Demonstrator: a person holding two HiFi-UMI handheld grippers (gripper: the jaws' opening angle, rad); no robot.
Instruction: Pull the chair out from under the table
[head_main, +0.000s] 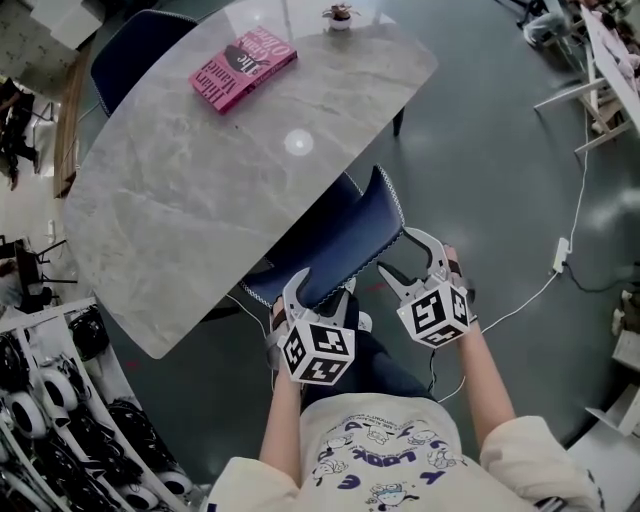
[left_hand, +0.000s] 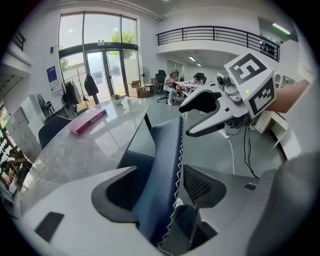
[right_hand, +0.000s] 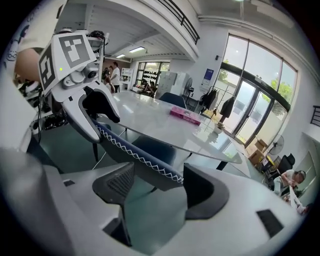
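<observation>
A dark blue chair (head_main: 345, 235) with white zigzag stitching stands tucked under the grey marble table (head_main: 200, 180), its backrest toward me. My left gripper (head_main: 320, 290) straddles the backrest's top edge near its left end. In the left gripper view the backrest (left_hand: 162, 165) runs between the jaws with gaps at the pads, so the left gripper (left_hand: 155, 172) is open. My right gripper (head_main: 395, 252) stands wide open at the backrest's right end. In the right gripper view the backrest's corner (right_hand: 140, 160) lies between the right gripper's (right_hand: 159, 170) jaws, untouched.
A pink book (head_main: 243, 72) and a small potted plant (head_main: 340, 15) sit on the table's far part. A second dark chair (head_main: 135, 50) stands at the far side. A white cable and power strip (head_main: 560, 255) lie on the floor at right. Shelves of gear (head_main: 50, 400) stand at left.
</observation>
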